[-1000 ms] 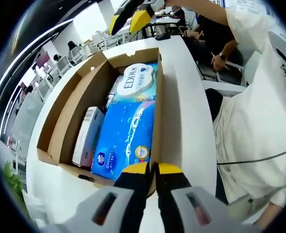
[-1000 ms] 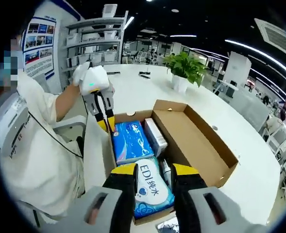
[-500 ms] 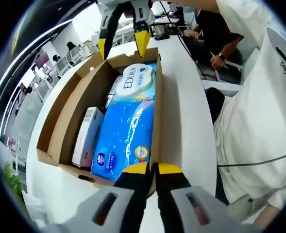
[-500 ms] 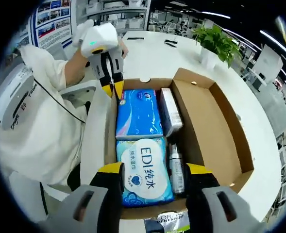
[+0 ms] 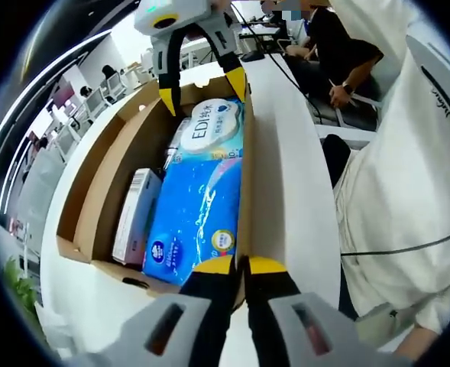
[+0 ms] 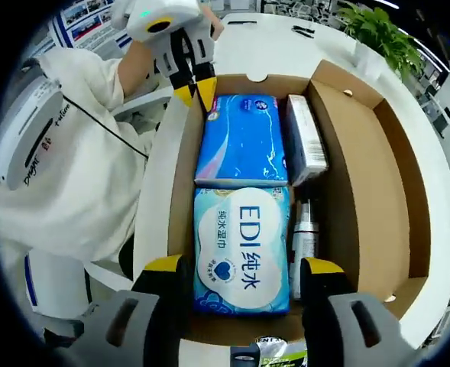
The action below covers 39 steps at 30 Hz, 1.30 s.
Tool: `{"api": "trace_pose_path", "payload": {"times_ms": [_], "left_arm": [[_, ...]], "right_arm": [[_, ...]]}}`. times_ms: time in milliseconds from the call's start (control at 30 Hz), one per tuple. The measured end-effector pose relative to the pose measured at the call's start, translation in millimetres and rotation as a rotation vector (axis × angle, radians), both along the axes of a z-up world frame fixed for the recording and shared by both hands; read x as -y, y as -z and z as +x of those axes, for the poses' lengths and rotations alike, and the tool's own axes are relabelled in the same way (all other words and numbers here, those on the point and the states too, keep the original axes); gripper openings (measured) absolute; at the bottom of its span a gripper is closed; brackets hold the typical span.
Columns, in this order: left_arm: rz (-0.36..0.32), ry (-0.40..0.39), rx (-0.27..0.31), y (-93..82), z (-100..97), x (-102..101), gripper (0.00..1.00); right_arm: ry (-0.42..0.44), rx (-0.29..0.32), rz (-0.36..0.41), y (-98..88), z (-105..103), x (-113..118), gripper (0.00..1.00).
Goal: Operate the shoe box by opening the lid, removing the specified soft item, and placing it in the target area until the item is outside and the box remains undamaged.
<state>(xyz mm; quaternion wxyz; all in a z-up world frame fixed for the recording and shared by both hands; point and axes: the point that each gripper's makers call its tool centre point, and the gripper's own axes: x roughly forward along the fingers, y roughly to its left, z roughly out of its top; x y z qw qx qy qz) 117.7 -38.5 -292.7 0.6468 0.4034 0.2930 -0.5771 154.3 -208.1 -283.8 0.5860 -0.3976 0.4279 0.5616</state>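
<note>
Right gripper view is looking down into the open shoe box, and the right tongs are hanging over its near end with the 2 jaws spread wide. Between the yellow tips the wipes pack is lying, flat and soft, with glossy light-blue film and the letters EDI on top. I am judging that the jaws are parted so much in order to pass down on both long sides of this pack, which seems to be the soft item to take out. The tips are above it and are not yet pressing it.

Just beyond the wipes pack, farther from the right tongs, the tissue pack is lying, a blue pillow-like bundle in shiny plastic. To the right of both, a narrow carton and a slim bottle are lying along the brown cardboard wall.

At the far end the left tongs are clenched on the thin edge of the box wall. Probably they are holding the box steady so that it is not sliding or tearing during the pull. In the left gripper view the same tongs are showing pinched tips at the cardboard edge, beside the tissue pack, and the right tongs are standing open above the wipes pack.

The box is resting on a smooth white table.
</note>
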Motion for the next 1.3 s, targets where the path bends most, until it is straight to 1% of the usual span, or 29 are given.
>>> {"api": "trace_pose_path", "payload": {"times_ms": [33, 100, 200, 300, 333, 433, 467, 500, 533, 600, 633, 733, 933, 1067, 1167, 1300], "left_arm": [[0.001, 0.001, 0.0, 0.0, -0.1, 0, 0.04], [0.004, -0.004, -0.005, 0.3, -0.3, 0, 0.04], [0.009, -0.01, -0.007, 0.4, -0.2, 0, 0.04], [0.015, -0.017, -0.01, 0.7, -0.3, 0, 0.04], [0.019, -0.024, -0.012, 0.9, -0.2, 0, 0.04], [0.024, -0.026, -0.009, 1.1, -0.3, 0, 0.04], [0.025, -0.027, -0.011, 1.0, -0.2, 0, 0.04], [0.027, -0.031, -0.015, 1.1, -0.1, 0, 0.04], [0.04, -0.038, -0.015, 1.8, -0.5, 0, 0.04], [0.063, -0.04, -0.002, 2.9, -0.9, 0, 0.04], [0.064, -0.044, -0.004, 3.3, -0.8, 0, 0.04], [0.057, -0.055, -0.015, 3.0, -0.5, -1, 0.04], [0.063, -0.063, -0.025, 3.5, -0.4, -1, 0.04], [0.06, -0.066, -0.033, 3.7, -0.4, 0, 0.04], [0.06, -0.066, -0.035, 3.7, 0.3, 0, 0.04], [0.057, -0.069, -0.046, 3.6, 0.6, 0, 0.04]], "right_arm": [[0.002, -0.001, 0.001, 1.8, 2, -1, 0.62], [0.013, -0.032, 0.005, 6.6, -1, -4, 0.61], [-0.005, -0.029, -0.018, 12.6, -3, -5, 0.6], [-0.014, -0.031, -0.019, 15.0, -4, -7, 0.58], [-0.016, -0.038, -0.043, 18.9, -5, -7, 0.57], [-0.063, -0.023, -0.084, 25.9, -9, -12, 0.55], [-0.075, -0.009, -0.119, 27.5, -7, -10, 0.56], [-0.074, -0.016, -0.115, 29.5, -7, -14, 0.56], [-0.053, -0.032, -0.124, 33.0, -6, -17, 0.57], [-0.058, -0.038, -0.137, 37.1, -6, -17, 0.59], [-0.035, -0.036, -0.149, 39.7, -6, -16, 0.59], [-0.036, -0.022, -0.148, 39.7, -10, -16, 0.59], [-0.027, -0.013, -0.163, 42.3, -12, -16, 0.59], [-0.011, 0.003, -0.184, 48.6, -12, -17, 0.6], [-0.003, 0.001, -0.203, 53.7, -11, -18, 0.61], [0.017, -0.005, -0.255, 65.7, -6, -18, 0.65]]}}
